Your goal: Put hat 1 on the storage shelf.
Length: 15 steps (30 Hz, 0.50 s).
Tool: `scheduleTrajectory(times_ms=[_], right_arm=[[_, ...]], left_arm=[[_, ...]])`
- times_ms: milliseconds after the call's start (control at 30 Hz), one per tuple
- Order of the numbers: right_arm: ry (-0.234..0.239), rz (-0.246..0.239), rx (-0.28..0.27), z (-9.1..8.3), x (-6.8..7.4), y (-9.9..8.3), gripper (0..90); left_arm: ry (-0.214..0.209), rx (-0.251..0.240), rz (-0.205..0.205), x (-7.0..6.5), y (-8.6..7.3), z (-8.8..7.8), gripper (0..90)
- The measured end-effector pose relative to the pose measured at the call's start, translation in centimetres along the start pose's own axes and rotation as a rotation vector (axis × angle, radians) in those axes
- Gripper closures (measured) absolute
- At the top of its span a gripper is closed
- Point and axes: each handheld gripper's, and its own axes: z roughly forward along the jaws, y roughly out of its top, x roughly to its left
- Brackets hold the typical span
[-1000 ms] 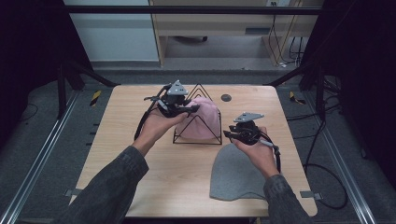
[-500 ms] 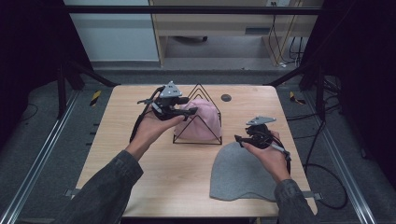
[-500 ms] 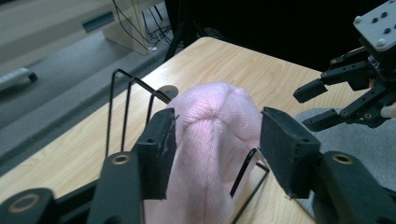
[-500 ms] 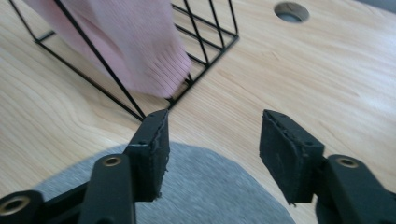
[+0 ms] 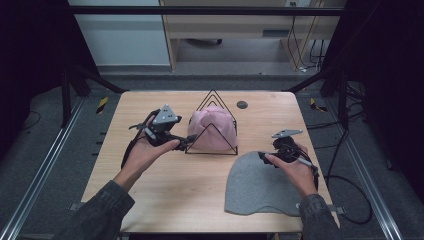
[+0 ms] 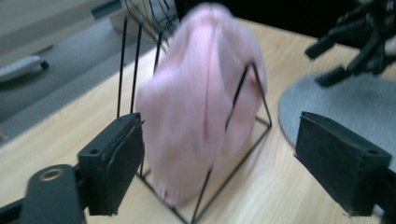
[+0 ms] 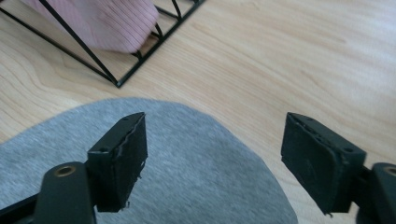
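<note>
**Pink hat racked, grey hat waiting**

I am working over the wooden table (image 5: pixel 165 190), where the black wire rack (image 5: pixel 212 142) is standing near the middle toward the far edge, the pink knit hat (image 5: pixel 212 127) already sitting inside it. The grey knit hat (image 5: pixel 257 187) is lying flat toward the near right corner, not yet racked. My left gripper (image 5: pixel 187 141) is just opening, its jaws spread and empty beside the rack. My right gripper (image 5: pixel 262 156) is also just opening, spread and empty over the grey hat's top.
</note>
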Motion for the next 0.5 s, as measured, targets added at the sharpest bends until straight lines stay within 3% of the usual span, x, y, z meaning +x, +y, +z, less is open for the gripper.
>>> scheduleTrajectory(times_ms=[33, 67, 133, 167, 333, 400, 500], right_arm=[[0.000, 0.000, 0.000, 0.0, 0.0, 0.0, 22.7], [-0.005, 0.008, 0.009, 0.1, -0.3, -0.2, 25.5], [-0.005, 0.009, 0.013, 0.1, -0.4, -0.3, 27.1], [-0.009, 0.009, 0.028, 0.3, -0.7, -0.6, 32.2], [-0.008, 0.013, 0.055, 0.8, -1.4, -1.1, 41.0], [-0.012, 0.017, 0.067, 1.0, -1.5, -1.1, 41.8], [-0.012, 0.027, 0.081, 1.3, -1.7, -1.2, 42.4]], left_arm=[[0.000, 0.000, 0.000, 0.0, 0.0, 0.0, 11.3], [-0.013, 0.017, -0.007, -0.2, -1.3, -0.1, 9.7], [-0.016, 0.023, -0.006, -0.4, -2.0, -0.2, 8.4], [-0.012, 0.044, 0.004, -0.8, -3.3, -0.3, 7.9], [-0.018, 0.074, 0.000, -1.3, -6.4, -0.9, 7.1], [-0.010, 0.087, -0.024, -1.3, -8.4, -1.2, 7.1], [-0.002, 0.110, -0.036, -1.2, -9.6, -1.4, 7.7]])
